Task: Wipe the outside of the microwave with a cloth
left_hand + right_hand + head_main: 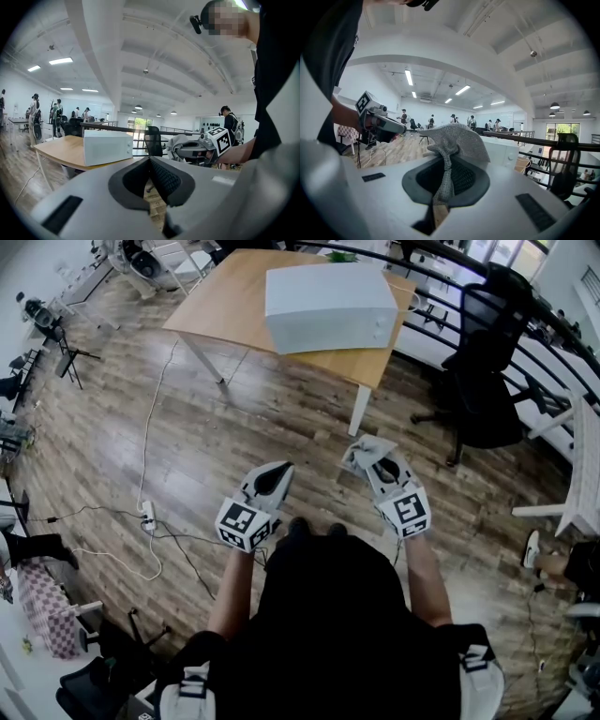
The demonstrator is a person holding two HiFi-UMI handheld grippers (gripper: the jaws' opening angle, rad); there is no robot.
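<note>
The right gripper [446, 165] is clenched on a grey cloth [457, 137]. A narrow fold is nipped between the pads and the rest fans out above the tips, probably so a loose face is free for wiping. Just to its left, the left gripper [150, 161] has its jaws pressed together on nothing and is likely spare for steadying. Both point ahead. The microwave [328, 298] sits well ahead of them, untouched, so wiping has not begun. It rests on a wooden table [225, 306], with bare plank floor [281, 418] between it and the grippers. A black chair [483, 362] stands ahead and to the right of the right gripper, and a power strip [148, 514] lies left of the left one.
</note>
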